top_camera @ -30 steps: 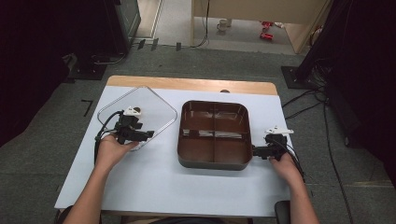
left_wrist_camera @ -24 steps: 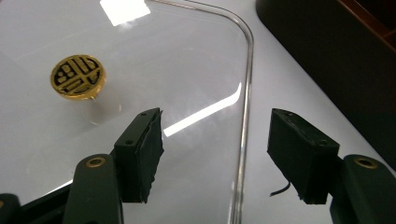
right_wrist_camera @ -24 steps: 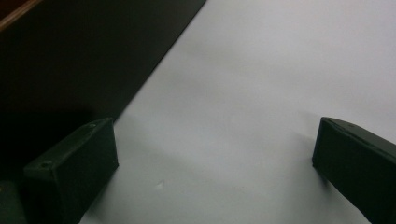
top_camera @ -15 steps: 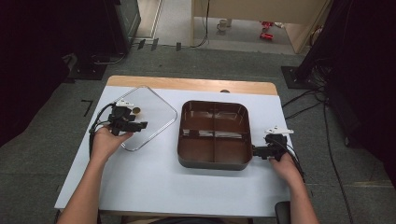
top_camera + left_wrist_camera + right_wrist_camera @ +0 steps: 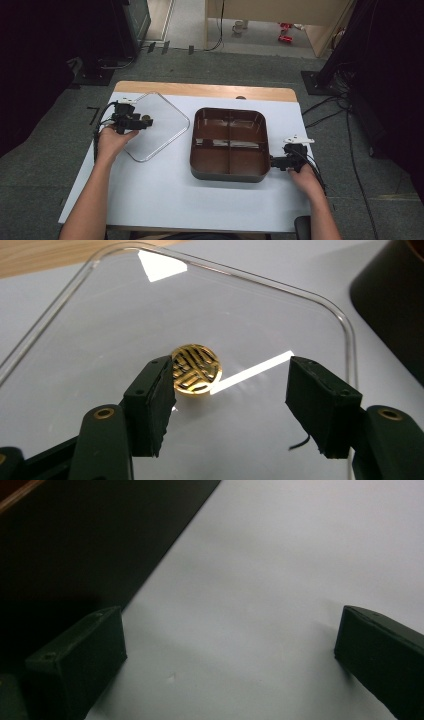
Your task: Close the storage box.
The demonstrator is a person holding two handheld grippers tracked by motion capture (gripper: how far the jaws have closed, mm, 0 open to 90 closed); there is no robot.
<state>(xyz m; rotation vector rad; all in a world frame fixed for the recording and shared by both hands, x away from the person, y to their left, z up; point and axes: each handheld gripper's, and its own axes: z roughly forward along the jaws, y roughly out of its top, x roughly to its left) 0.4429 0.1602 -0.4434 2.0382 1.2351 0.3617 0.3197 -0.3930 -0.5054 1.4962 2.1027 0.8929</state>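
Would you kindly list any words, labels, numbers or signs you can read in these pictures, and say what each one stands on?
No readable words, letters or numbers.
Gold round knob on the clear lid: a pattern of black and gold bars, an emblem rather than text; it cannot be read as a word.
Brown divided tray: no label that shows.
Red items on the floor at the top of the high view: too small and blurred to read.

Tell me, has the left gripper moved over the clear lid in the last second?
Yes. The left gripper has shifted toward the table's far edge and now sits over the clear lid, jaws open by its gold knob.
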